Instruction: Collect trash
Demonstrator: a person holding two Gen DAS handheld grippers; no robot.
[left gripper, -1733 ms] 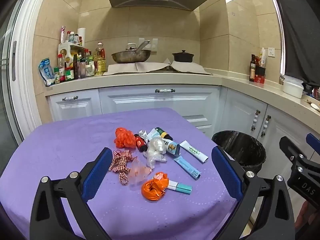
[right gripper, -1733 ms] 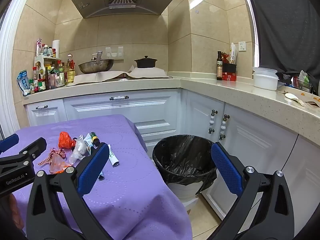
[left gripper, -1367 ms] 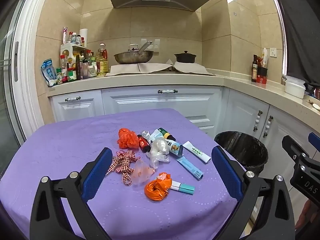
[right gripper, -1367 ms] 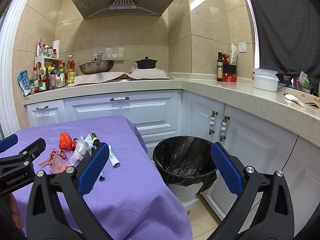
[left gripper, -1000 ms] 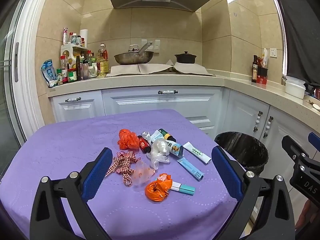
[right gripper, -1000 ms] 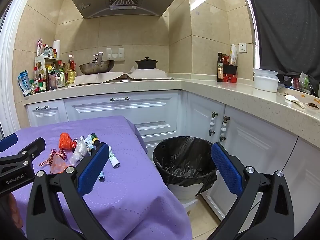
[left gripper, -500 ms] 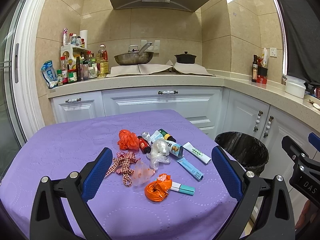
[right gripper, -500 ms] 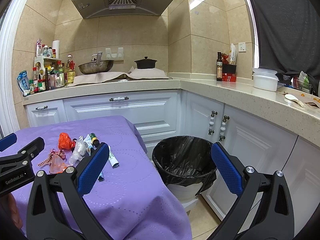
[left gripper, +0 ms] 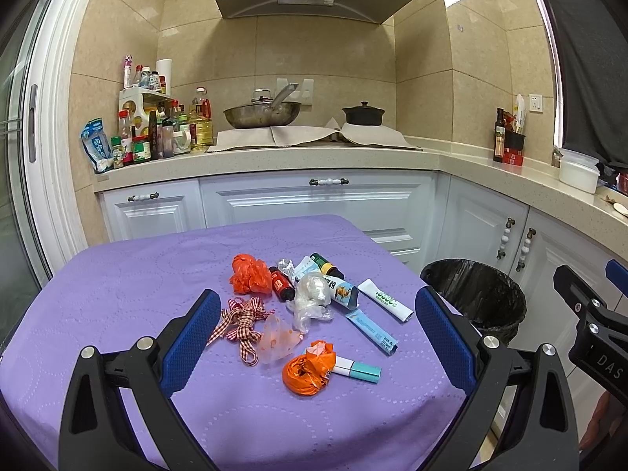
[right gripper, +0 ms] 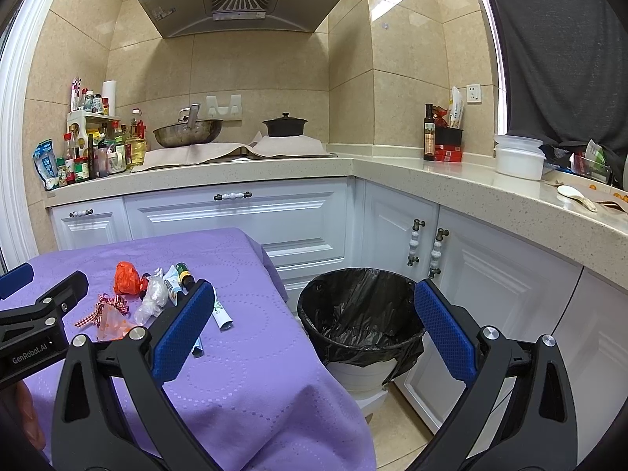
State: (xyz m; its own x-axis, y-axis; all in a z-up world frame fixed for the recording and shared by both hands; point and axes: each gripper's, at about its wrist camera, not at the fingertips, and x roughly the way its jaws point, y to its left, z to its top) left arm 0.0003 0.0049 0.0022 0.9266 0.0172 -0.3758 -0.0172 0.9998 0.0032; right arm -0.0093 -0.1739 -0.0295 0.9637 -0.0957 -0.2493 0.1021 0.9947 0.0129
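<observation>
Purple tablecloth (left gripper: 117,294) edge adjoins bin (right gripper: 361,314) (both grippers spread, empty).

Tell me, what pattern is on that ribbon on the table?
Red-and-white check; the ribbon shows best in the left wrist view.

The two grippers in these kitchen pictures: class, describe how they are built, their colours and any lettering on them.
Both are alike. The left gripper and right gripper have black angular frames with silver screws, and two fingers faced with blue, finely dimpled pads. Seen from the side, the left one carries white lettering "GenRobot.AI", the right one "DAS". No cables show.
</observation>
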